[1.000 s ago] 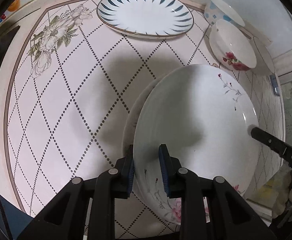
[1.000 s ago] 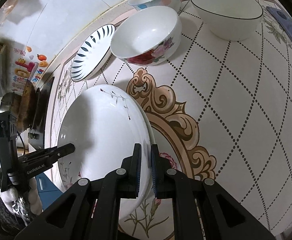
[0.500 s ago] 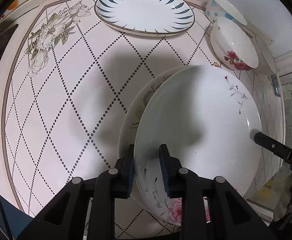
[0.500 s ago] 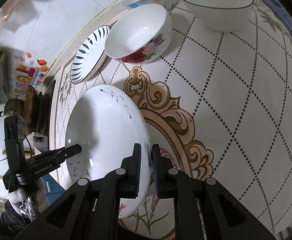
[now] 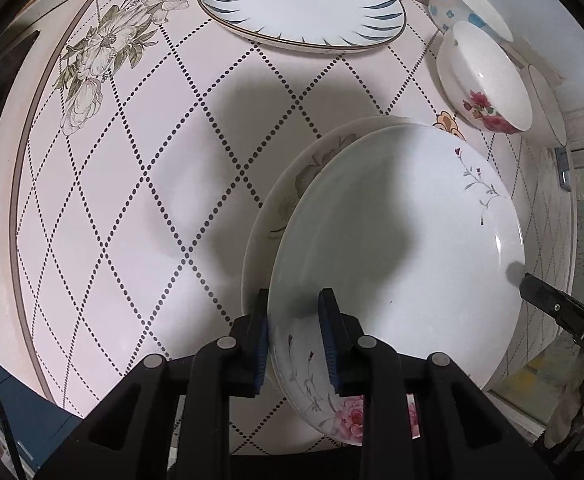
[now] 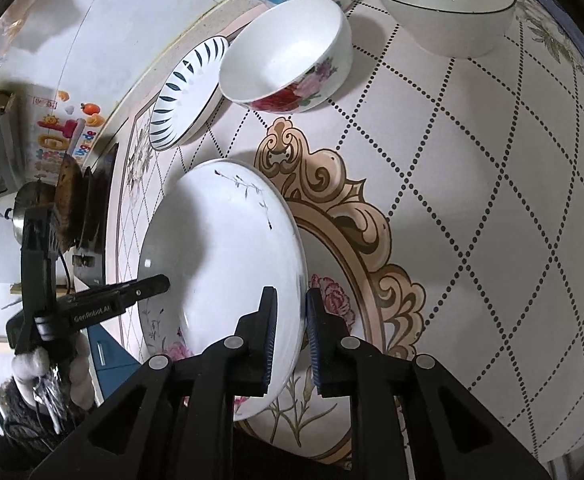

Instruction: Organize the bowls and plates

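Left gripper (image 5: 293, 336) and right gripper (image 6: 290, 326): each pinched narrow on opposite rims of one floral plate (image 5: 395, 264), held tilted above a second plate (image 5: 292, 184) on the table (image 5: 132, 200). Striped plate (image 5: 299, 4): one. Bowls: three.

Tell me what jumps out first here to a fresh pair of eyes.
The big white floral plate, gripped at opposite rims by the left gripper and right gripper, held over another plate. Behind it sit a blue-striped plate and a rose bowl.
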The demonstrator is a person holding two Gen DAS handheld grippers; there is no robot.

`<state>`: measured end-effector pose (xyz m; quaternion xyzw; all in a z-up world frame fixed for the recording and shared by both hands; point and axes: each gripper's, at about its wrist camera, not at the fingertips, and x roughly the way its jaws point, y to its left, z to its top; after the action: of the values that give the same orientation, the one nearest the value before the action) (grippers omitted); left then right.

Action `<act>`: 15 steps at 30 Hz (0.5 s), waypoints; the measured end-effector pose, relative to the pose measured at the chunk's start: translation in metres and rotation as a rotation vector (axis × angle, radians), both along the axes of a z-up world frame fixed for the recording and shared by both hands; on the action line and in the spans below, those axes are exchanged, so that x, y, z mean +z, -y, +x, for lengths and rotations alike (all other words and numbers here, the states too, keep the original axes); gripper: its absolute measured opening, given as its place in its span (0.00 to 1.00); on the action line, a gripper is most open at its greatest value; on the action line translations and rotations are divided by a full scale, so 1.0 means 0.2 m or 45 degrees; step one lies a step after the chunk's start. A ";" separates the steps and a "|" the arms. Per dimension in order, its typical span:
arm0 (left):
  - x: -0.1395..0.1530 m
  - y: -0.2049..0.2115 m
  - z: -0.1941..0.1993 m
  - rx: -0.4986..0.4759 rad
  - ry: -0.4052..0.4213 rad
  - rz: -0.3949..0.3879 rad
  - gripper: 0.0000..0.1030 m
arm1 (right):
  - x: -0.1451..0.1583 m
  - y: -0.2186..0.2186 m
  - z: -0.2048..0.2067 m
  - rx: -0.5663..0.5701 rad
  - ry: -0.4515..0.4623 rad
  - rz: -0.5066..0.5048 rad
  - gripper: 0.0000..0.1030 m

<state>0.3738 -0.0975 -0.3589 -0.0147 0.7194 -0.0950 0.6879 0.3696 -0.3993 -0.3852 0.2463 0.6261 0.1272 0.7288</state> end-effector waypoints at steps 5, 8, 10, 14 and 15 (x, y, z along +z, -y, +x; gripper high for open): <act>0.02 -0.02 0.02 0.003 -0.034 0.018 0.21 | 0.02 0.01 0.00 0.021 -0.015 0.012 0.21; 0.04 -0.03 0.03 -0.024 -0.042 0.030 0.21 | 0.05 0.02 0.00 0.030 -0.023 0.008 0.26; 0.05 -0.05 0.05 -0.053 -0.042 0.073 0.21 | 0.08 0.02 0.01 0.034 -0.020 0.015 0.26; 0.12 -0.07 0.10 -0.112 -0.033 0.053 0.21 | 0.17 -0.02 0.07 0.028 -0.010 0.027 0.26; 0.14 -0.08 0.13 -0.124 -0.024 0.038 0.21 | 0.20 -0.04 0.09 0.022 0.000 0.038 0.27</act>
<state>0.3992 -0.0807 -0.3307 0.0295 0.7269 -0.1175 0.6760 0.3879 -0.3914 -0.3444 0.2516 0.6264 0.1427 0.7239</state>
